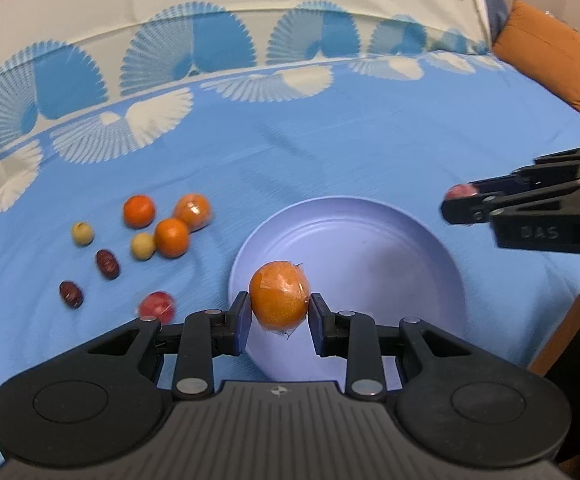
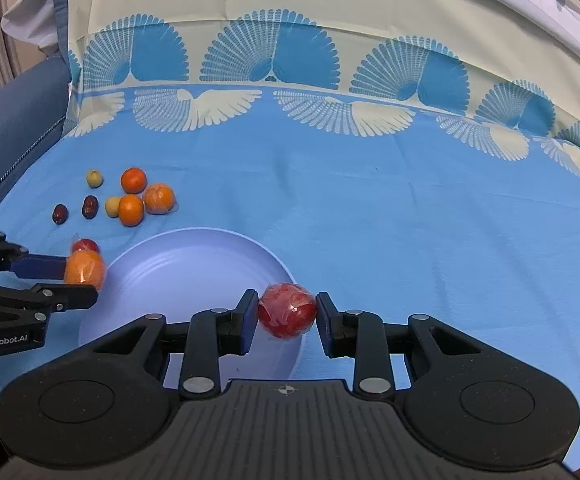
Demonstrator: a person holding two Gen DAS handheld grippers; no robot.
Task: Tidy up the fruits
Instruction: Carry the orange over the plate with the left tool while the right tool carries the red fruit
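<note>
We hold a wrapped orange [image 1: 279,299] clamped in left tool [image 1: 279,316], wrapped red fruit [image 2: 287,311] clamped in right tool [image 2: 287,314], both over plate [image 2: 194,248] rim, prob. for dropping in. Loose fruits [image 2: 130,200] wait beyond, on blue cloth [image 2: 370,200].

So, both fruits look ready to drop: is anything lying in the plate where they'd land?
Nothing visible: the plate is bare under the wrapped orange and the wrapped red fruit.
</note>
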